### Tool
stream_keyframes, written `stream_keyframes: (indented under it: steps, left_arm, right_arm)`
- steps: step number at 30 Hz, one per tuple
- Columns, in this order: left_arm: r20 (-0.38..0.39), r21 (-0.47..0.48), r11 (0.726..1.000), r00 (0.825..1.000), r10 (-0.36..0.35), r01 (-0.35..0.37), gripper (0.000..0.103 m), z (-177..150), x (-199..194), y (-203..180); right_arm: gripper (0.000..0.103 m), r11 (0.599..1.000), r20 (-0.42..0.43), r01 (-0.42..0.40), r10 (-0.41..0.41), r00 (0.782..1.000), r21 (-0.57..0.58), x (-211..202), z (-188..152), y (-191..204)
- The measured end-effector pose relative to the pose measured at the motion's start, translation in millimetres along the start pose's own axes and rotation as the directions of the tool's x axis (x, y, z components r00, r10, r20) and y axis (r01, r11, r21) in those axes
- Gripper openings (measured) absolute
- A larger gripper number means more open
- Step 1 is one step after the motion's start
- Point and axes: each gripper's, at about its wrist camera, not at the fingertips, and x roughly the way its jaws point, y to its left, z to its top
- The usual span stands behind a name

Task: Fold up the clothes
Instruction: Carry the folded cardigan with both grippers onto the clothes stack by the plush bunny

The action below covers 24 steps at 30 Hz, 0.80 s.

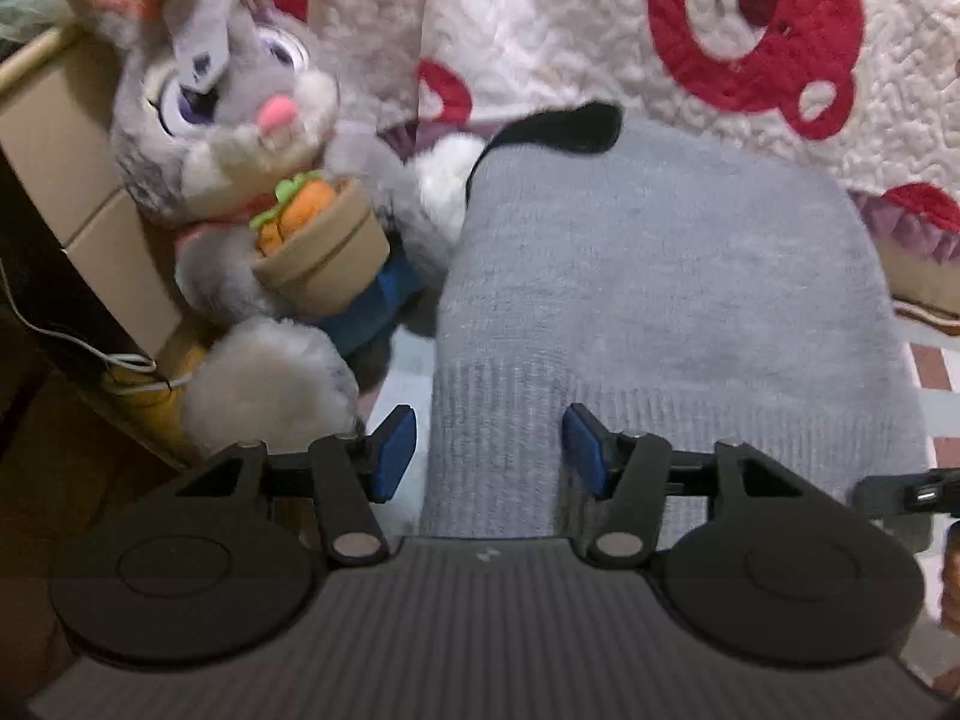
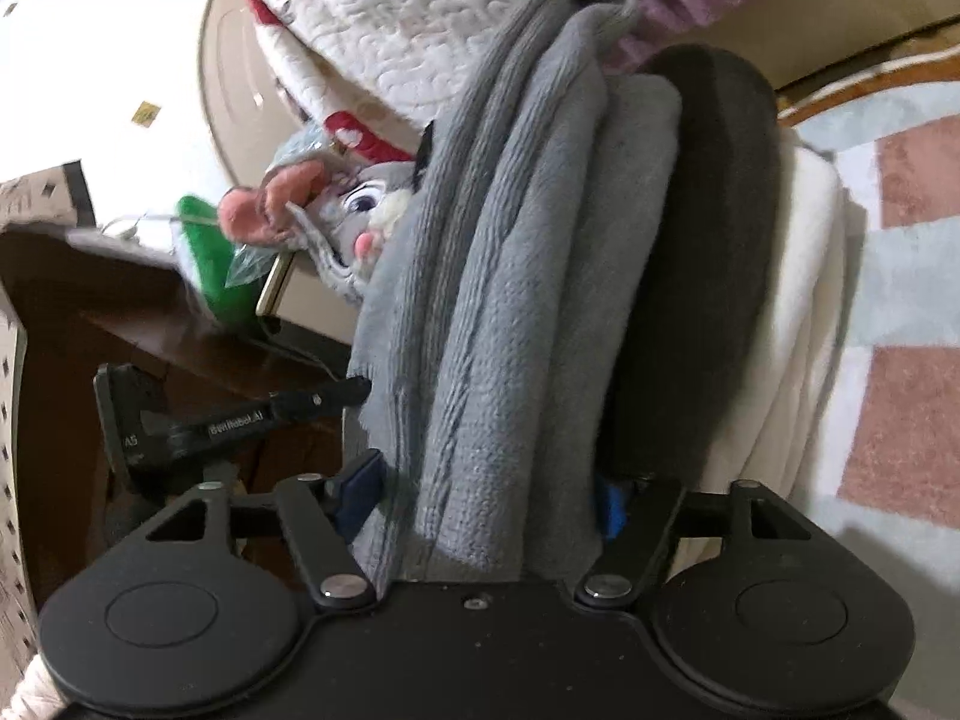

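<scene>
I'm holding my left gripper wide apart over the ribbed hem of the grey sweater, which is lying folded atop a black garment beside a plush rabbit. My right gripper is straddling the sweater's stacked layers — whether it's clamping them, I cannot tell.

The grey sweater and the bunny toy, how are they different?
The grey sweater is plain knitted cloth, one colour, folded flat; the bunny toy is fluffy, with purple eyes and a pink nose. The sweater lies between the open fingers of the left gripper; the bunny sits apart at the side, hugging a pot of carrots. Both are grey and soft.
</scene>
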Motion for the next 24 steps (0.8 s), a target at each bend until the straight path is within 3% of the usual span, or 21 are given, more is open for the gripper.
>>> stream_keyframes:
  steps: [2,4,6,8,11,13,19,22,24]
  left_arm:
    - [0.091,0.053,0.999,0.996,-0.012,0.007,0.052,-2,-15,-16]
    - [0.164,0.103,0.993,0.984,-0.07,0.053,0.041,0,-28,-33]
    - [0.19,0.117,0.985,0.97,-0.15,0.129,0.041,2,-35,-45]
    - [0.107,0.133,0.977,0.977,-0.182,0.167,0.042,1,-21,-58]
    - [-0.034,0.154,0.979,0.991,-0.129,0.133,0.042,-14,15,-67]
    - [-0.024,0.113,0.984,0.991,-0.135,0.137,0.043,-21,21,-61]
    - [0.006,-0.064,0.978,0.98,-0.199,0.199,0.04,-24,29,-30]
    - [0.023,-0.091,0.974,0.978,-0.208,0.209,0.04,-27,30,-27]
    - [0.023,-0.087,0.972,0.976,-0.216,0.217,0.039,-28,30,-25]
  right_arm:
    - [0.054,1.0,-0.004,0.006,-0.006,1.0,-0.011,6,-2,0]
    - [0.047,1.0,-0.024,-0.017,0.017,1.0,0.017,8,1,-1]
    - [0.047,0.998,-0.044,-0.039,0.041,0.998,0.046,10,4,-2]
    - [0.057,0.995,-0.063,-0.06,0.065,0.996,0.075,12,7,-2]
    - [0.061,0.989,-0.09,-0.091,0.102,0.991,0.119,14,12,-4]
    - [0.071,0.979,-0.043,-0.125,0.133,0.99,0.158,2,20,-10]
    - [0.073,0.956,0.159,-0.167,0.131,0.978,0.241,-41,43,-37]
    - [0.074,0.931,0.185,-0.216,0.166,0.969,0.294,-40,52,-53]
    - [0.074,0.941,0.156,-0.197,0.158,0.975,0.274,-25,60,-48]
